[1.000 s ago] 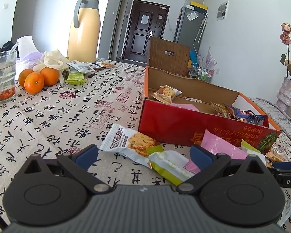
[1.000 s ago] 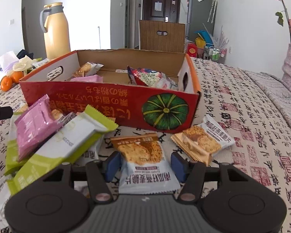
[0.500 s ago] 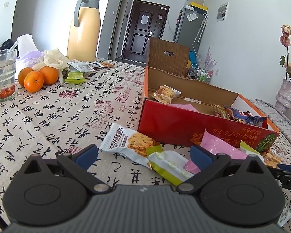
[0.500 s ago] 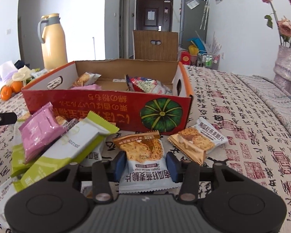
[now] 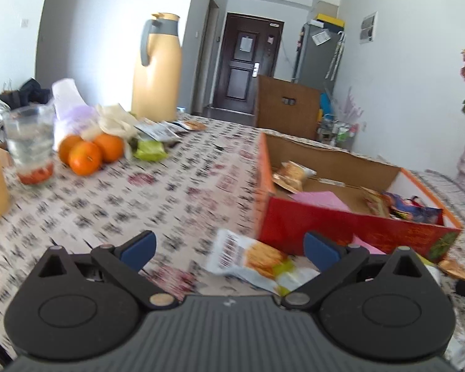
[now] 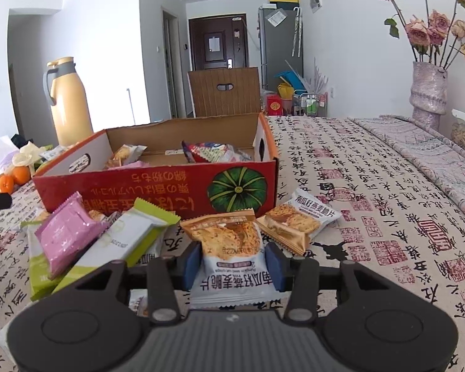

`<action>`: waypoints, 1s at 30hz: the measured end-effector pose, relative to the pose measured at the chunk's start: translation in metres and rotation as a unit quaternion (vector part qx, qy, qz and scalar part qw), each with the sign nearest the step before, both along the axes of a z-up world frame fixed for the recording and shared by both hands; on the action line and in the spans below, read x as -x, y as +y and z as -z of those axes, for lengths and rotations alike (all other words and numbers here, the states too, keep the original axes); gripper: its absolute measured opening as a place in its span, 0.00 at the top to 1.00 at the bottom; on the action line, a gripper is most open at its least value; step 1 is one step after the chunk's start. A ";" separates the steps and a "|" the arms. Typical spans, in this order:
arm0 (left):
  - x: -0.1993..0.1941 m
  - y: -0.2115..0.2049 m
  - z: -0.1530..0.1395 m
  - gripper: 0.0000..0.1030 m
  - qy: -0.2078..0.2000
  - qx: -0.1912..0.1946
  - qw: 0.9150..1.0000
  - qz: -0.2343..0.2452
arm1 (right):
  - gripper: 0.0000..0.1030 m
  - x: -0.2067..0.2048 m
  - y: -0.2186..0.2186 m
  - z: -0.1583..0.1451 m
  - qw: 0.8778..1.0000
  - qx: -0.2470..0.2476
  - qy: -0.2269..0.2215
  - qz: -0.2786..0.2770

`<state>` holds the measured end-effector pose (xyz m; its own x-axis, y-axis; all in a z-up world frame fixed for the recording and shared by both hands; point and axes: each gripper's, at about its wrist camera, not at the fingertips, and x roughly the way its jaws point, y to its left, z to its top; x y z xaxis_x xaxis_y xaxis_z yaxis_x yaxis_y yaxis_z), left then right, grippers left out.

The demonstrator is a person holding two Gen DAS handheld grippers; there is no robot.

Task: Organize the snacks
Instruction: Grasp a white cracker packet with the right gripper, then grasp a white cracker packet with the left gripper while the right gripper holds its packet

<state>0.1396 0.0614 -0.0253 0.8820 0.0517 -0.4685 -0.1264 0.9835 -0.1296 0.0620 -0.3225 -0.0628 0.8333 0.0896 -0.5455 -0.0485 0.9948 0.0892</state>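
My right gripper [image 6: 232,263] is shut on a white and orange cracker packet [image 6: 229,248], lifted above the tablecloth in front of the red cardboard box [image 6: 158,189]. The box holds several snack packets. A pink packet [image 6: 65,232], a green-white packet [image 6: 121,241] and another cracker packet [image 6: 300,220] lie before it. My left gripper [image 5: 229,248] is open and empty above the table; a cracker packet [image 5: 251,257] lies between its fingers' line, beside the red box [image 5: 341,226].
A yellow thermos jug [image 5: 156,68], oranges [image 5: 90,152], a glass [image 5: 31,145], a tissue pack [image 5: 68,108] and more packets [image 5: 158,130] stand at the table's left. A vase with dried roses [image 6: 427,90] stands far right. A wooden chair back [image 6: 226,93] is behind the box.
My right gripper closed on the cracker packet and raised it off the table. My left gripper lifted and swung left; its view is blurred by motion.
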 end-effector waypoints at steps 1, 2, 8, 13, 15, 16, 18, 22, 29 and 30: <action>-0.003 0.003 -0.003 0.00 0.003 -0.011 1.000 -0.002 | 0.57 0.001 -0.001 0.000 1.000 -0.001 0.000 0.002; -0.006 0.004 -0.005 0.00 0.008 -0.021 1.000 -0.003 | 0.57 0.002 -0.001 0.000 1.000 -0.002 0.000 0.006; -0.030 0.018 0.002 0.00 0.049 -0.048 0.997 -0.017 | 0.57 0.009 -0.010 0.000 1.000 -0.010 -0.004 0.017; -0.046 0.010 0.016 0.00 0.086 -0.061 0.994 -0.002 | 0.57 0.010 -0.017 0.002 1.000 -0.015 -0.004 0.025; -0.052 0.004 0.019 0.00 0.094 -0.066 0.993 0.010 | 0.57 0.011 -0.018 0.002 0.999 -0.018 -0.004 0.026; -0.055 0.000 0.019 0.00 0.098 -0.067 0.993 0.020 | 0.57 0.011 -0.019 0.002 0.999 -0.019 -0.004 0.027; -0.063 -0.007 0.021 0.00 0.106 -0.071 0.991 0.035 | 0.57 0.012 -0.019 0.002 0.999 -0.020 -0.004 0.028; -0.077 -0.017 0.026 0.00 0.127 -0.076 0.988 0.049 | 0.57 0.013 -0.021 0.002 0.999 -0.024 -0.004 0.029; -0.086 -0.018 0.032 0.03 0.147 -0.067 0.986 0.052 | 0.56 0.013 -0.024 0.006 0.999 -0.031 -0.001 0.030; -0.086 -0.018 0.033 0.08 0.151 -0.065 0.985 0.055 | 0.56 0.013 -0.024 0.007 0.999 -0.032 0.000 0.029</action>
